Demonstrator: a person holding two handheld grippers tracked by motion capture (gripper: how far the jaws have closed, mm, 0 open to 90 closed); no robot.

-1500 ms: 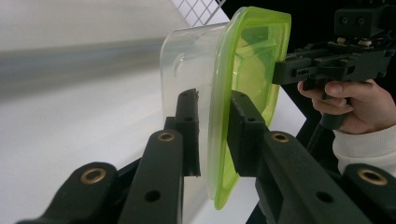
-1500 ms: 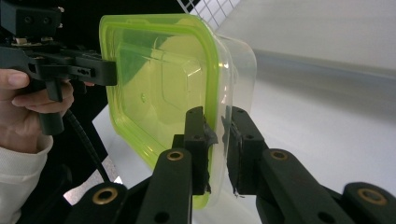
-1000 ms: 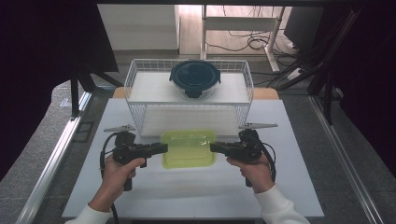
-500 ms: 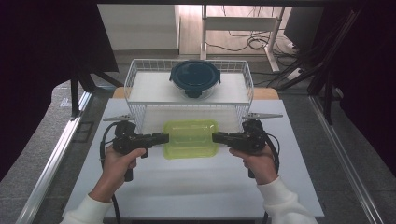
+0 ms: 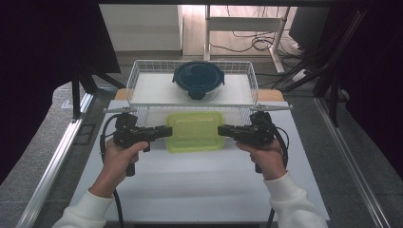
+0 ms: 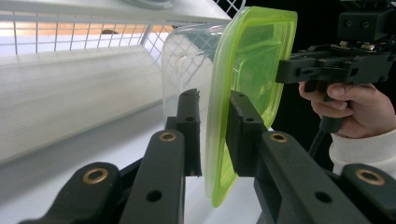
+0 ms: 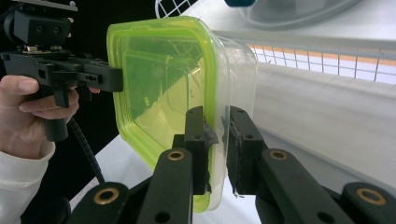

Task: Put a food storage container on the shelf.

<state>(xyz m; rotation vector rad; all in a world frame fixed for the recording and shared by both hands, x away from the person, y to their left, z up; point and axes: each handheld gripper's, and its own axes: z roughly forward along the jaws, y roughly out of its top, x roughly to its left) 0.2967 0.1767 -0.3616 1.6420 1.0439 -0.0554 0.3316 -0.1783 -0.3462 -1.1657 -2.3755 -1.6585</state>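
Mid-frame in high view, green-lidded clear container (image 5: 195,131) sits just before the wire basket (image 5: 135,76), left gripper (image 5: 164,131) and right gripper (image 5: 224,129) jaws each pinching a lid-rim end. Risk: thin rim grips, uneven pull could pop the lid or drop it on the bench (image 5: 199,185)

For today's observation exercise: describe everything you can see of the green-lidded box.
The box is a rectangular tub of clear plastic with rounded corners, closed by a translucent lime-green lid. It looks empty. It sits level just in front of the wire basket, above the white table. The left tongs and right tongs each pinch the lid's rim at opposite short ends.
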